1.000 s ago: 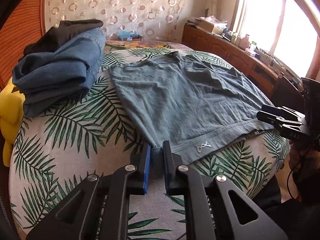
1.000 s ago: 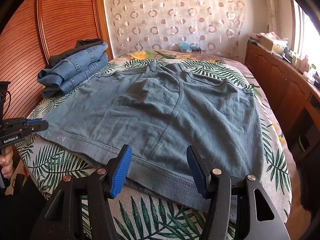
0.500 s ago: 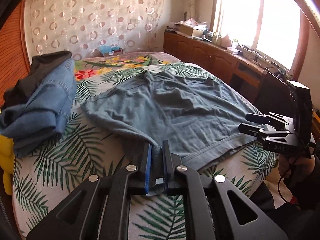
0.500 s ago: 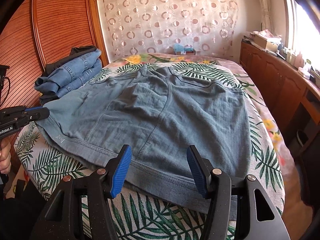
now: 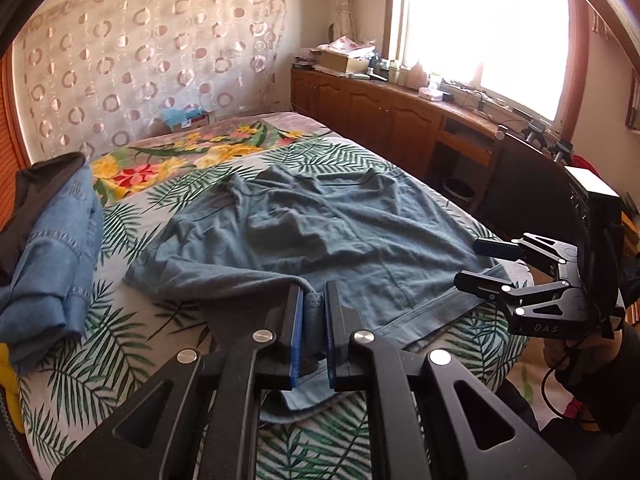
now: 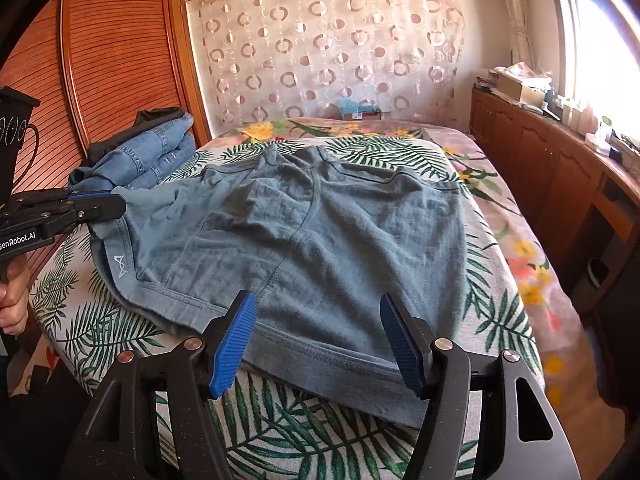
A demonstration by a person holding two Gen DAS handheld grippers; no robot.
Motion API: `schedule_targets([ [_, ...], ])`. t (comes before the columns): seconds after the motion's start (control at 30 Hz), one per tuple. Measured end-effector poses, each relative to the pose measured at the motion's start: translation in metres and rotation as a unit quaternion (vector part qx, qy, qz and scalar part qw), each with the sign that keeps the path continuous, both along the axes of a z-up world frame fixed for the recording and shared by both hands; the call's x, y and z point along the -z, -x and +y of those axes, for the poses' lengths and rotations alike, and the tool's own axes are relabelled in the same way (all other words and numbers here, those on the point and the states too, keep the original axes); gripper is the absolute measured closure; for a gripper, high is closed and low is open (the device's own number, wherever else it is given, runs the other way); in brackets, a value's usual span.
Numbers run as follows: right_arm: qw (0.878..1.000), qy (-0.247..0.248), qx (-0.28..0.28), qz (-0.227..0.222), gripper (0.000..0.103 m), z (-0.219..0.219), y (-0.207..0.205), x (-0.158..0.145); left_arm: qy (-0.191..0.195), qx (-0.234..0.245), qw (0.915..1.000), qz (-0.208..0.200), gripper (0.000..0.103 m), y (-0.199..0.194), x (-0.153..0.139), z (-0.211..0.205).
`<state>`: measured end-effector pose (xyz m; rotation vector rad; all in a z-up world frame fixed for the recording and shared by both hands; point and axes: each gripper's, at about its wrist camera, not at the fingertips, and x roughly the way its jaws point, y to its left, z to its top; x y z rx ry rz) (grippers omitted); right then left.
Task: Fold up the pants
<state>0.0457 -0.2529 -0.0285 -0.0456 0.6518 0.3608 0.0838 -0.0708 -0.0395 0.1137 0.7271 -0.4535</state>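
Gripping the hem corner of the pants [image 5: 320, 240], the left gripper [image 5: 313, 328] has its blue pads pressed together on a bunched fold of grey-blue fabric, and the corner is lifted off the bed [image 5: 132, 332]. In the right wrist view it enters from the left edge, pointing level across the picture, the cloth corner pinched at its tip and draping down — a hand [image 6: 14, 300] grips its handle below.

Right gripper [image 6: 318, 340]: jaws wide and opening, pads [image 6: 234, 340] clear of the cloth. It is angled downward above the near hem; the hem runs across the gap between the fingers, with no contact visible. In the left wrist view it sits at the right edge beside the other hem corner, fingers pointing left.

Pants lie spread flat on the palm-leaf bedcover, waistband toward the far end, near hem along the bed's front edge — wrinkled across the middle, left corner raised.

Stack of folded jeans [image 6: 148, 156] sits at the bed's far-left side, near the pants.
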Motion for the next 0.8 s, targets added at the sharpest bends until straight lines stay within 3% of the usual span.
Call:
schedule_targets([
  [0.47,1.000,-0.001,0.029,-0.007,0.036,-0.004,0.000,0.003,0.003,0.057,0.9983,-0.012,0.092,-0.010,-0.024,-0.057],
  [0.7,0.999,-0.004,0.036,-0.006,0.036,-0.002,0.000,0.006,-0.005,0.055,0.9984,-0.007,0.092,-0.014,-0.021,-0.064],
  [0.8,0.999,-0.004,0.036,-0.005,0.036,0.000,-0.002,0.006,-0.001,0.052,0.9987,-0.001,0.084,-0.013,-0.020,-0.061],
])
